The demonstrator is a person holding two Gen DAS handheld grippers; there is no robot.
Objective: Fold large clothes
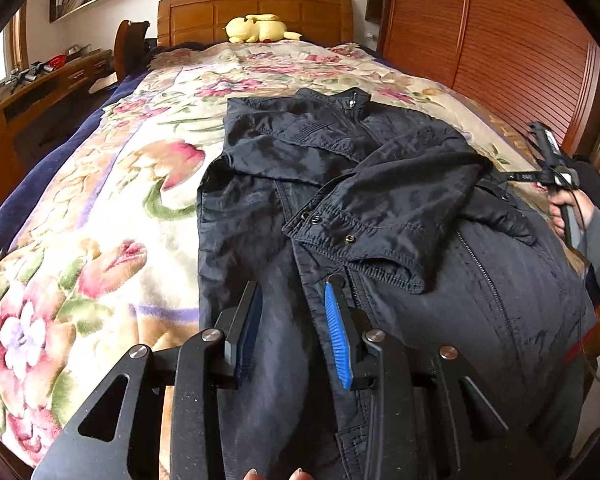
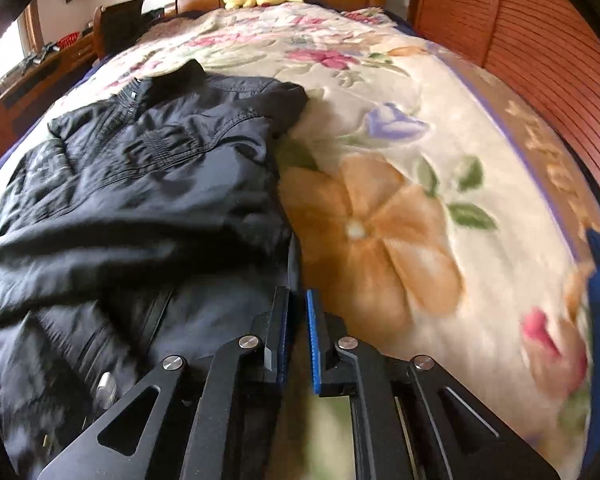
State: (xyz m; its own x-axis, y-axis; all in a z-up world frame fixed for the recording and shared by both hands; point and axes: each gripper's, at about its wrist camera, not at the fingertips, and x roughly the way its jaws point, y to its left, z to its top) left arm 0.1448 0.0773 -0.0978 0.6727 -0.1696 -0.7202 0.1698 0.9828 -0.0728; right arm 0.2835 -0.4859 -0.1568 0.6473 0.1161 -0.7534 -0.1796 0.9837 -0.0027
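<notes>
I can read no words, brands or numbers anywhere, neither on the black jacket (image 1: 380,208) nor on the floral blanket (image 2: 400,184) under my tongs.

Left hand-held gripper (image 1: 294,300): fingers spread wide apart, blue ribbed pads facing each other, nothing clamped between them. It points forward and tilts downward. Two fingertips (image 1: 252,474) of the operator's left hand show at the lower edge of the left wrist view.

Right hand-held gripper (image 2: 298,300): fingers drawn close, a narrow gap remaining between the pads; whether anything is pinched cannot be confirmed. In the left wrist view, the right hand (image 1: 568,210) grips its handle, sleeve visible behind.
</notes>
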